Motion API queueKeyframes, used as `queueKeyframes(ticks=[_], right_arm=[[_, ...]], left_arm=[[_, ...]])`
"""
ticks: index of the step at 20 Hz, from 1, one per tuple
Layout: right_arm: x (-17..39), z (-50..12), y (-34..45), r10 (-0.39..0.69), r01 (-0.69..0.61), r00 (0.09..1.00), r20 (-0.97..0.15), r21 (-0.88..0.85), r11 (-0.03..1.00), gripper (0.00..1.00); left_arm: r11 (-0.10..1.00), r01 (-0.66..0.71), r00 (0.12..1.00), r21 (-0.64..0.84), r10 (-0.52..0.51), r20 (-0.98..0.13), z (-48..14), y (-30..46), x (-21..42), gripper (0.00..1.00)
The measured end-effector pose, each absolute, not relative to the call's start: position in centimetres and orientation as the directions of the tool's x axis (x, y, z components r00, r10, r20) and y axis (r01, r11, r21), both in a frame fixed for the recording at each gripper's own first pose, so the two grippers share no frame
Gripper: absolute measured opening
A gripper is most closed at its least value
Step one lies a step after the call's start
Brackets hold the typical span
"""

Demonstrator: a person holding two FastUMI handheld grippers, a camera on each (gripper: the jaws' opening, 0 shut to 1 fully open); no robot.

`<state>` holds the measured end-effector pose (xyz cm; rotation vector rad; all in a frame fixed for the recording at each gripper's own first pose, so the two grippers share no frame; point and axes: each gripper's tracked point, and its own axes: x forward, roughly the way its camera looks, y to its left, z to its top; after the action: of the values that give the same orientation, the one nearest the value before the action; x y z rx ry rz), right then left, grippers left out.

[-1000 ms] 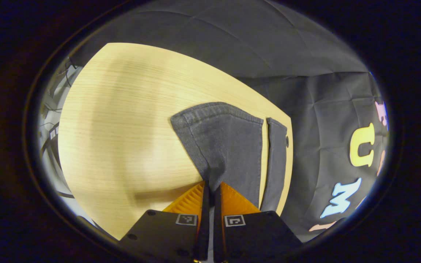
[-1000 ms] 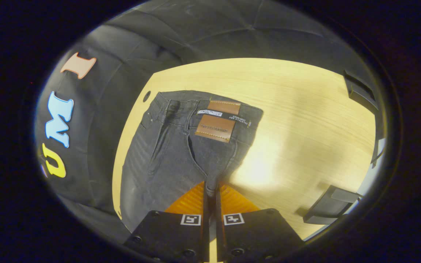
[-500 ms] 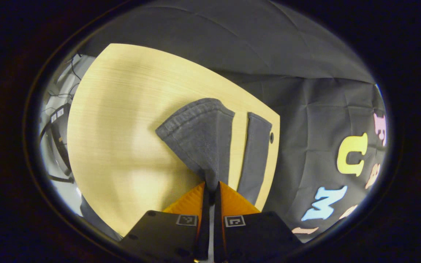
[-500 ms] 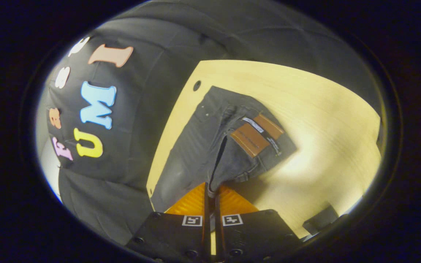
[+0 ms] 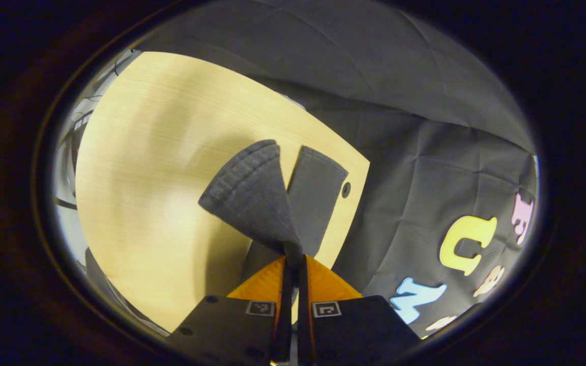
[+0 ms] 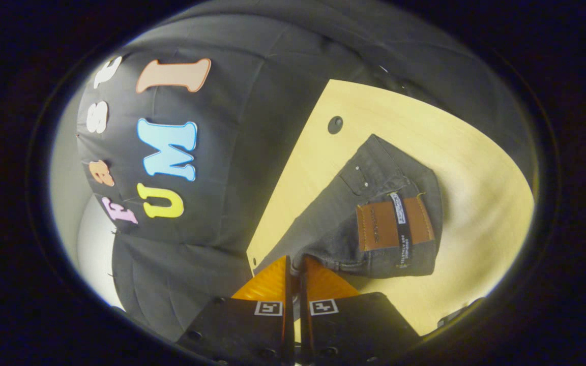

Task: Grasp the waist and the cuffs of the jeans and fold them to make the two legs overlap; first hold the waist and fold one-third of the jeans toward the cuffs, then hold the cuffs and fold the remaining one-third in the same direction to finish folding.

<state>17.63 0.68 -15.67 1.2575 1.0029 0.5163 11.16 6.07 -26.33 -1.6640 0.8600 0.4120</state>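
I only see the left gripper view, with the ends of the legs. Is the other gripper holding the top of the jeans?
Observer: Yes. In the right gripper view, the right gripper is shut on the jeans at the waist.
Operator: Is there something on the jeans there?
Observer: A brown patch sits on the waistband, with a dark strip across it.
Operator: Anything else?
Observer: A pocket with small studs lies beside the patch, flat on the table.
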Motion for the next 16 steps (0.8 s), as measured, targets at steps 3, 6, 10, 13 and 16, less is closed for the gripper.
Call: queueKeyframes(ticks=[3,6,10,13,16], right_arm=[[21.0,-16.8,0.8,0.792,0.232,0.490,-0.363,0.931,0.283,0.04],[24.5,-18.6,1.6,0.780,0.275,0.485,-0.397,0.915,0.294,0.04],[28.8,-21.1,3.6,0.753,0.315,0.517,-0.407,0.908,0.274,0.04],[30.9,-24.1,5.0,0.713,0.314,0.551,-0.434,0.899,0.304,0.05],[31.6,-26.2,6.1,0.673,0.309,0.574,-0.466,0.885,0.349,0.04]], left_arm=[[-0.046,-0.725,0.659,-0.687,-0.336,-0.673,-25.9,3.7,16.5,0.12],[0.024,-0.714,0.650,-0.700,-0.349,-0.675,-26.4,1.2,21.9,0.13],[0.139,-0.711,0.618,-0.689,-0.345,-0.707,-29.9,-1.1,27.5,0.13],[0.215,-0.696,0.601,-0.685,-0.348,-0.720,-32.6,-2.7,30.2,0.13],[0.305,-0.674,0.578,-0.672,-0.349,-0.738,-34.3,-4.4,31.5,0.13]])
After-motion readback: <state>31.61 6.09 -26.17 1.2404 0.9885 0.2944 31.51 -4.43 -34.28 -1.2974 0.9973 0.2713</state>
